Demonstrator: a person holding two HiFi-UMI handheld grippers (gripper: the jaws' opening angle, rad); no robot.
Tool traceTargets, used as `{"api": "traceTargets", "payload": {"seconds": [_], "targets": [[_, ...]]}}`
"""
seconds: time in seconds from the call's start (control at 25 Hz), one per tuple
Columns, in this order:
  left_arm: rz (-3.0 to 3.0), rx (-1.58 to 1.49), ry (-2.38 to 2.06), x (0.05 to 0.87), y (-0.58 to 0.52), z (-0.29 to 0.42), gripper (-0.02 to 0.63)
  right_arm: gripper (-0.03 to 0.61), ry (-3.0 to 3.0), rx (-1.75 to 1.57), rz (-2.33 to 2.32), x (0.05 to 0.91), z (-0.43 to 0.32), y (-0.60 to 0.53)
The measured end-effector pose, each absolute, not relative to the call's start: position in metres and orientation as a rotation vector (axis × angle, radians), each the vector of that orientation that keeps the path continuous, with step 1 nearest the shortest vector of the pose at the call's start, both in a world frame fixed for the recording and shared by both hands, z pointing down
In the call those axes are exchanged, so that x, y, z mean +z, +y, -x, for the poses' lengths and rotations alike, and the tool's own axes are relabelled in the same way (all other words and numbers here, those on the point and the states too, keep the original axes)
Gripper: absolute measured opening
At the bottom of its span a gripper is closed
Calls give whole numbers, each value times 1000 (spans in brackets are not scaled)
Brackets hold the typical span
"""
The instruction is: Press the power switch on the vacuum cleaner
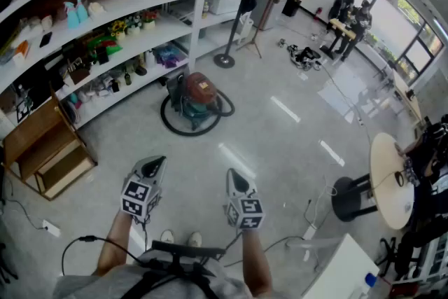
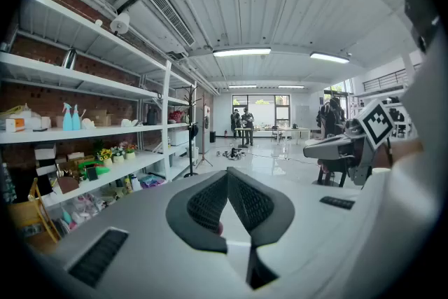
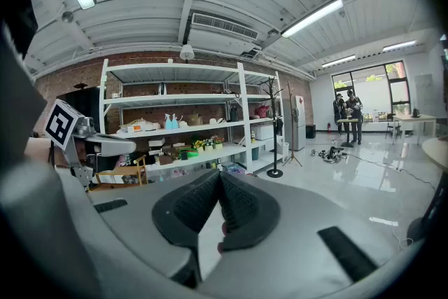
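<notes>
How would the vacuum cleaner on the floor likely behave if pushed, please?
The vacuum cleaner looks squat and bulky, so probably fairly heavy and unlikely to tip. On the glossy floor it might slide or roll. Its hose lies looped around it, likely floppy.

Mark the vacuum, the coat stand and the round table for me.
vacuum (image 1: 198, 96), head view, on its red body.
coat stand (image 1: 224, 61), head view, on its round base.
round table (image 1: 383, 166), head view, on the bare tabletop.
</notes>
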State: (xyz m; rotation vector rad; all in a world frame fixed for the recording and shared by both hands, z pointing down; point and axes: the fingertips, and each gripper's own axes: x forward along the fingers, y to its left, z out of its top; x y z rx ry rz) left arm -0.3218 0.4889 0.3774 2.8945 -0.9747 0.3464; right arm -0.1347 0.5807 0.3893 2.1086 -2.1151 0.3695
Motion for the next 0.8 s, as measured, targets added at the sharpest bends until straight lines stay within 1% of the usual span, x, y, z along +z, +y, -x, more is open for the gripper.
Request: {"api": "traceTargets", "payload": {"seconds": [0.44,0.8], "targets": [[-2886,366,-988,383,495,310,6,12,-2158,401,-2126,393,115,590],[-2879,388,-992,388,511,275,6,12,-2168,366,-2119,391,84,604]]}}
